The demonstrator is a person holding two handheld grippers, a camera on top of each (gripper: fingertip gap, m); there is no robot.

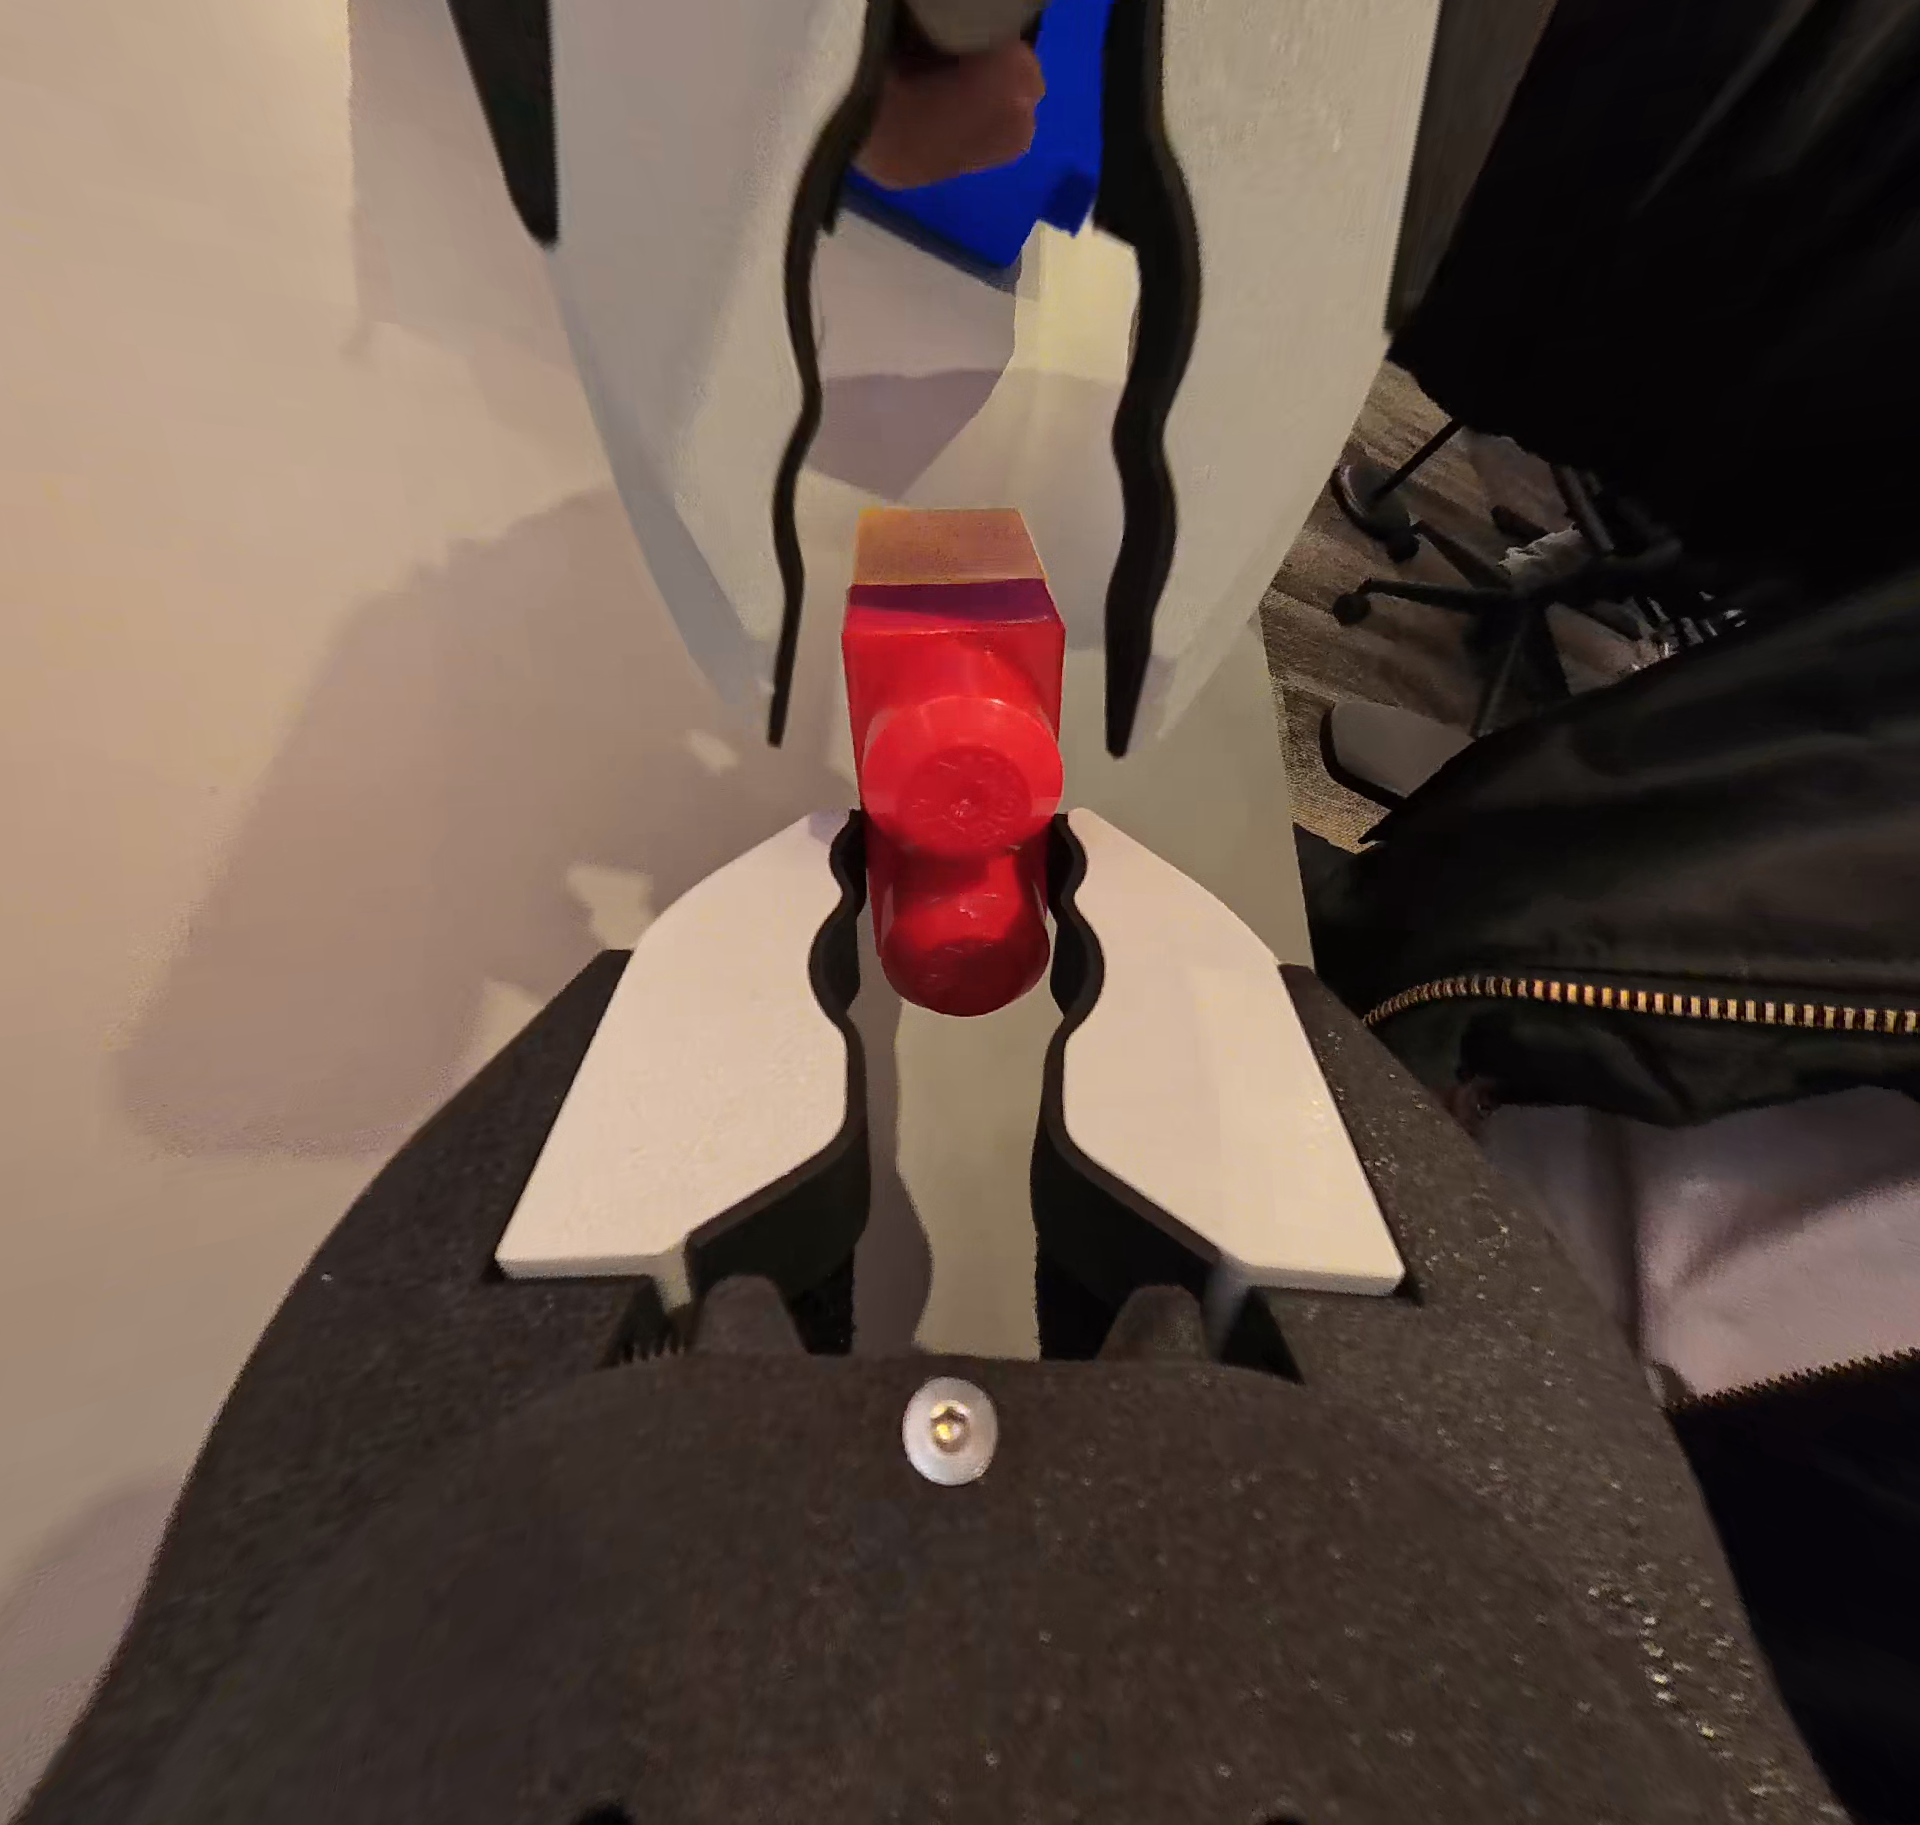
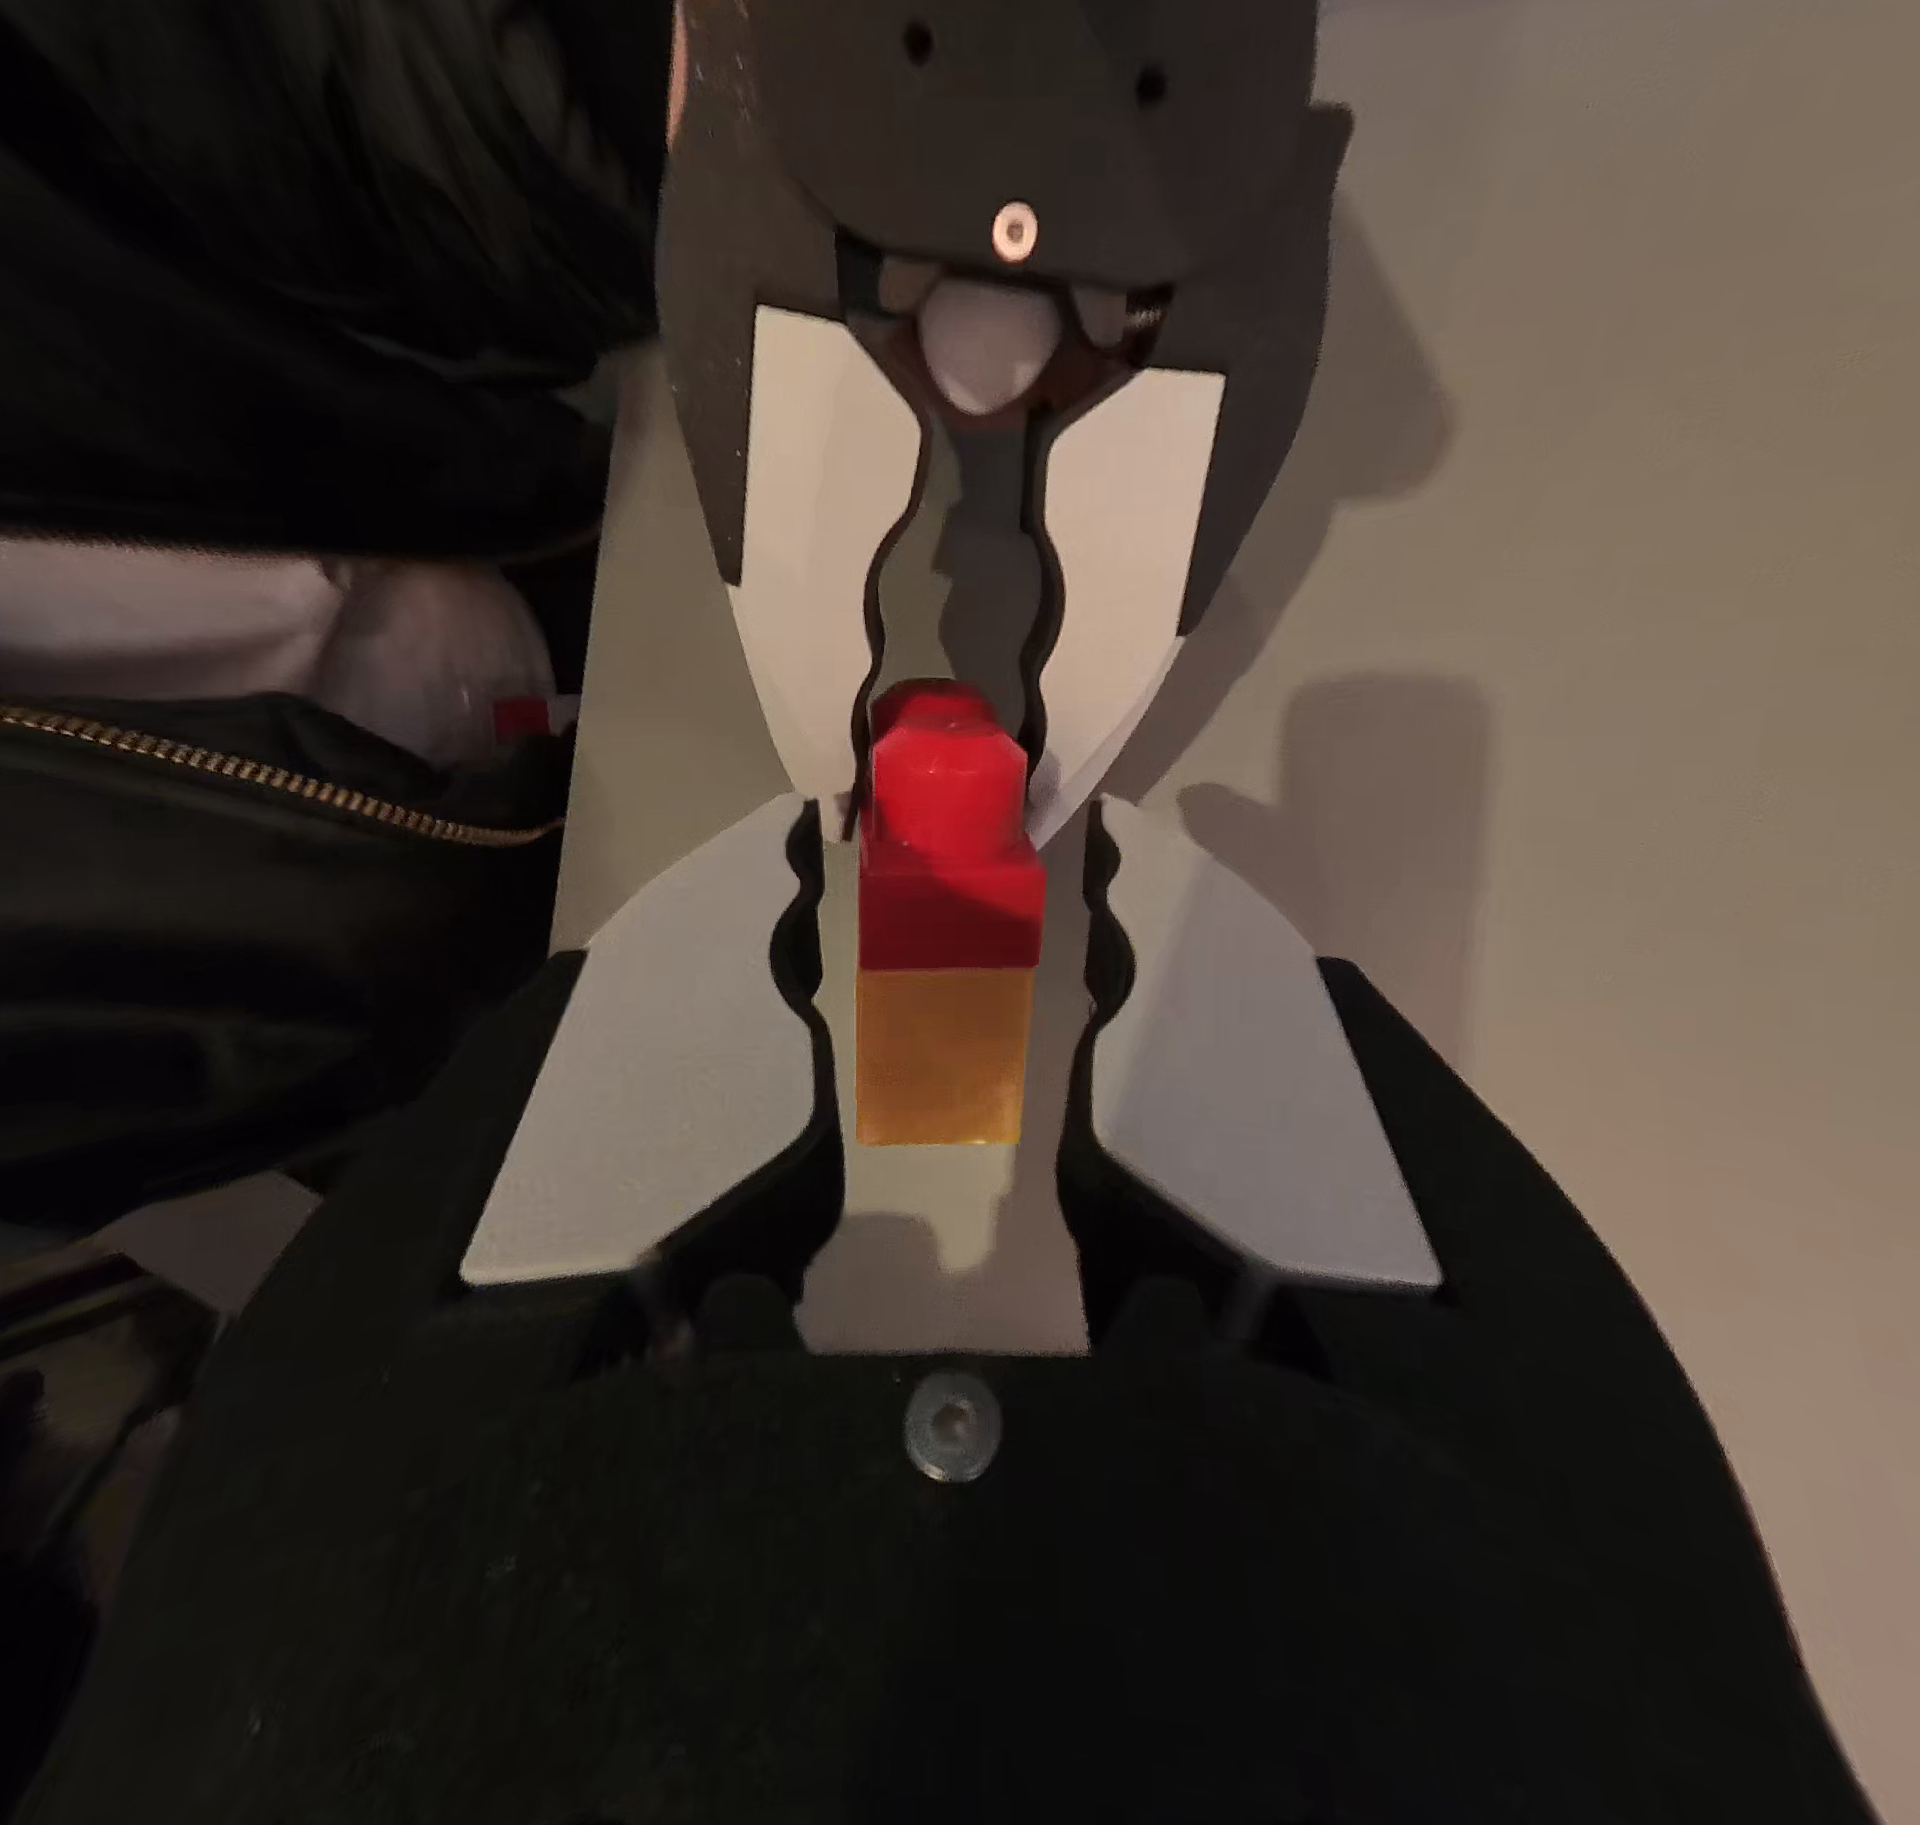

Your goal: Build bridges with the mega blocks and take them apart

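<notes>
A red mega block (image 1: 951,674) sits stacked on a yellow block (image 1: 940,544), held above the white table (image 1: 260,528). My left gripper (image 1: 956,840) is shut on the red block's studded end. My right gripper (image 1: 945,741) comes in from the opposite side, open, with its fingers on both sides of the stack. In the right wrist view the yellow block (image 2: 940,1058) lies between the right gripper's (image 2: 951,819) fingers with a gap on each side. The red block (image 2: 951,902) is beyond it, clamped by the left gripper (image 2: 945,788).
A blue block or bin (image 1: 977,206) and a brown piece (image 1: 945,123) lie on the table behind the right gripper. The table edge runs down the right side. Beyond it are a person's black zipped jacket (image 1: 1662,1006) and an office chair base (image 1: 1507,580).
</notes>
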